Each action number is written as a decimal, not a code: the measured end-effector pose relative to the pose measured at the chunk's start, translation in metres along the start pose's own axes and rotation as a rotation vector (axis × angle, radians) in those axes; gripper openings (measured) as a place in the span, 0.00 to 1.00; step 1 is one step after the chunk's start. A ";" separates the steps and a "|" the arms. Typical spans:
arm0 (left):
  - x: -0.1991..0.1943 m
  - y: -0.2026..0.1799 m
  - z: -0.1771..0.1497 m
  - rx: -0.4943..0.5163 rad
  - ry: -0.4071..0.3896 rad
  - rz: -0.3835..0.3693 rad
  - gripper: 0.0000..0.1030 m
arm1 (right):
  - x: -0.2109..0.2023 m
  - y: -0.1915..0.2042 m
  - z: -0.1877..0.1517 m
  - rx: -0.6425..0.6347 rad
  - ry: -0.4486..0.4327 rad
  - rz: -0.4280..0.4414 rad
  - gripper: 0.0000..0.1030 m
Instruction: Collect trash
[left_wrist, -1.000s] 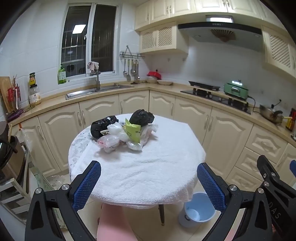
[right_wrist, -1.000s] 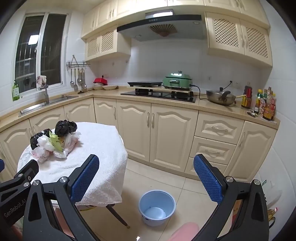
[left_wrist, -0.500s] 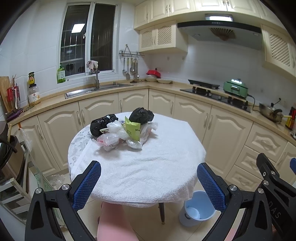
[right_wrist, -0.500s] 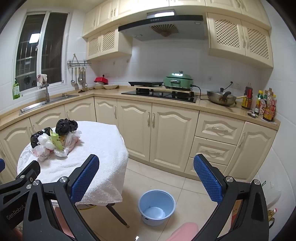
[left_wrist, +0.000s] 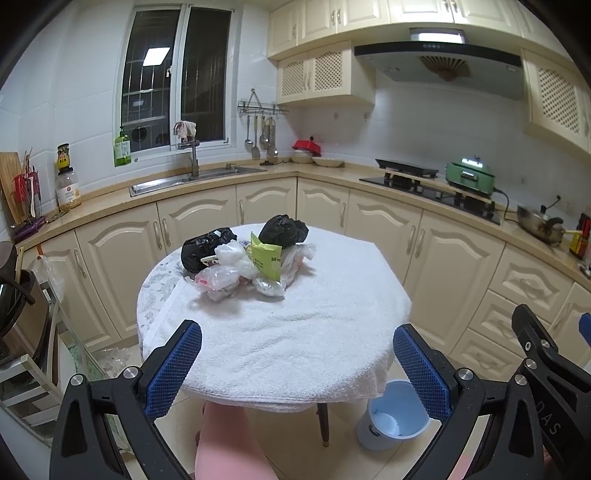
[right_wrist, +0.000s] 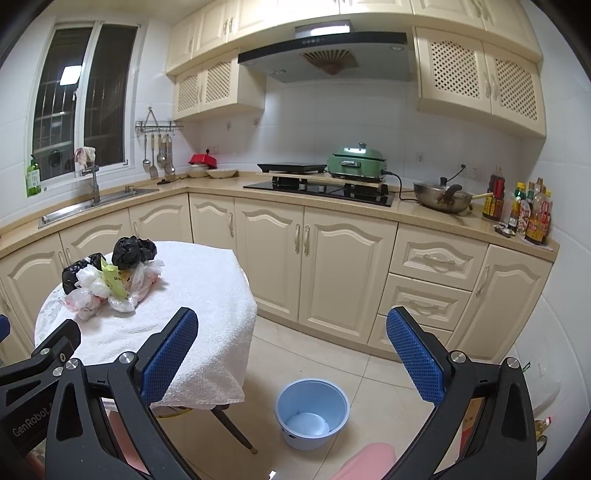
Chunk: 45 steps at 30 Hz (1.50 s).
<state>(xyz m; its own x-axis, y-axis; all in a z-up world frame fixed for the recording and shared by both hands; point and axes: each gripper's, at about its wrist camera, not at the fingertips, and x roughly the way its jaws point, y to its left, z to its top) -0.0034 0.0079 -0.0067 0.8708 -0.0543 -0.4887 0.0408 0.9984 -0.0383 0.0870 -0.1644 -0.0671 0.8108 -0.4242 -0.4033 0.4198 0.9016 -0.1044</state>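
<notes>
Both tools are up and ready, nothing in either one. The left gripper (left_wrist: 297, 363), black frame with blue textured pads, has its jaws spread wide and empty, held level at the near edge of the round table draped in a white towel (left_wrist: 295, 332). The right gripper (right_wrist: 291, 354), the same build, is just as wide apart and bare, hanging off the table's right side over the tiled floor.

Out past the left tool's pads sits the target: a heap of crumpled trash bags and wrappers (left_wrist: 247, 258), bunched on the far half of the table. There are two black plastic bags, one at the back and one on the heap's left, several clear and white bags in front, and a yellow-green packet standing in the middle. It lies well apart from both tools.

Below and to the right of the table, on the floor, stands a pale blue round plastic bucket (right_wrist: 312, 411), looking empty. That is probably the bin, set within an easy drop of the tabletop.

My read: the wide jaws suit soft, bulky bags, and the left tool is lined up for a reach across the towel. Nothing collected yet.
</notes>
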 end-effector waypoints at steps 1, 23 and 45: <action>0.000 0.000 0.000 0.000 0.001 -0.001 0.99 | 0.000 0.000 0.000 0.000 0.000 0.000 1.00; 0.000 0.003 -0.001 -0.001 0.007 0.004 0.99 | 0.001 0.003 0.001 -0.022 0.012 -0.004 1.00; 0.002 0.001 -0.002 0.016 0.015 -0.008 0.99 | 0.004 0.002 0.000 -0.026 0.022 -0.031 1.00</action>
<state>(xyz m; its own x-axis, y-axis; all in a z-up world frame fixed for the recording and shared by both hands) -0.0027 0.0088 -0.0098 0.8630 -0.0619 -0.5014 0.0551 0.9981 -0.0283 0.0911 -0.1646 -0.0691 0.7885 -0.4501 -0.4192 0.4334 0.8902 -0.1406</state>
